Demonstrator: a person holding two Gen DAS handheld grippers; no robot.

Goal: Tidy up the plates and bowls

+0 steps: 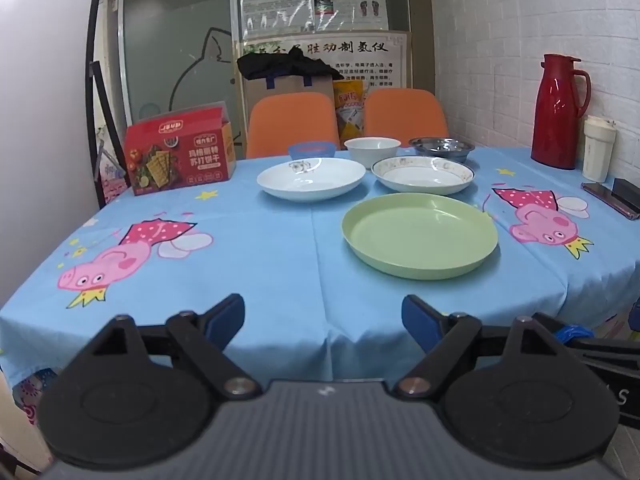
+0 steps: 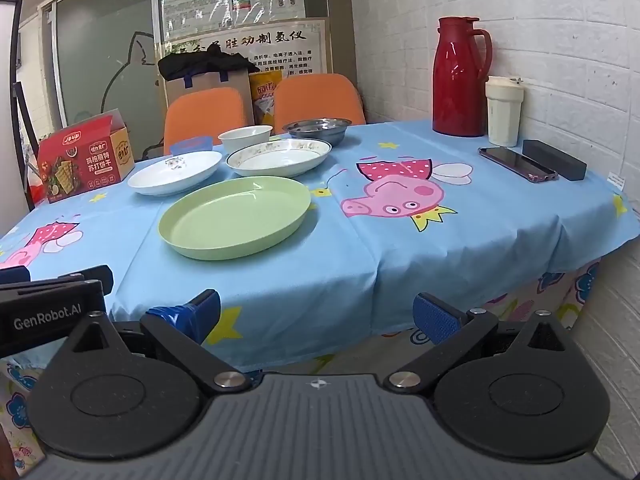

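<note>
Hovering at the near edge of the worktop, left gripper & right gripper both w/ jaws wide, empty. Green plate nearest; two white plates, bowls further back. Nothing stacked yet, I'd say; next: reach in, grip a rim.

Clothed table, green plate, bowls

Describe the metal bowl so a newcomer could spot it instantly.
Start at the red thermos against the brick wall. Follow the table's far edge toward the orange chairs: the metal bowl sits there, beside the white bowl. It alone is shiny steel.
</note>
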